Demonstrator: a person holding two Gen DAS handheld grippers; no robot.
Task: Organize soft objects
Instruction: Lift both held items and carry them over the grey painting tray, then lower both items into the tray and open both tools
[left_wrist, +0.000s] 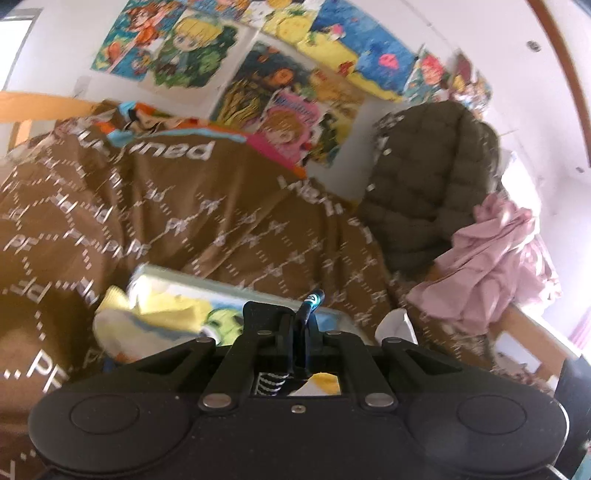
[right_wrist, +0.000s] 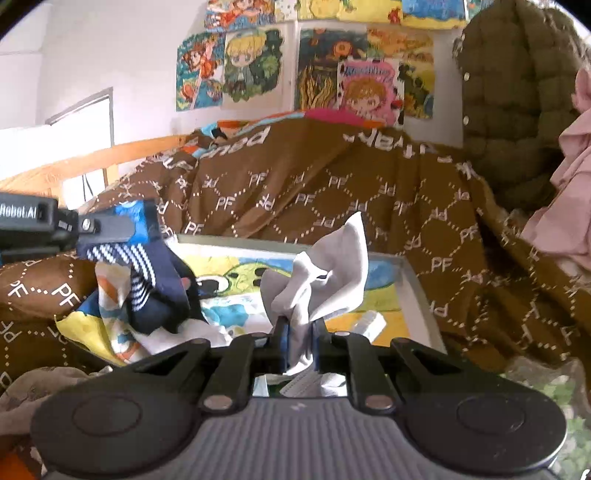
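From the left wrist, we see our left gripper (left_wrist: 299, 325) clenched on a dark, striped cloth (left_wrist: 313, 301) above the picture board (left_wrist: 229, 291) lying on the brown blanket (left_wrist: 221, 221).

From the right wrist, our right gripper (right_wrist: 297, 332) grasps a crumpled grey cloth (right_wrist: 325, 273) over the board's near edge; the left gripper (right_wrist: 110, 227) holds a navy striped sock (right_wrist: 147, 280) at the board's left edge.

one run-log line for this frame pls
left gripper: shut on navy striped sock | right gripper: shut on grey cloth | both over picture tray on brown blanket
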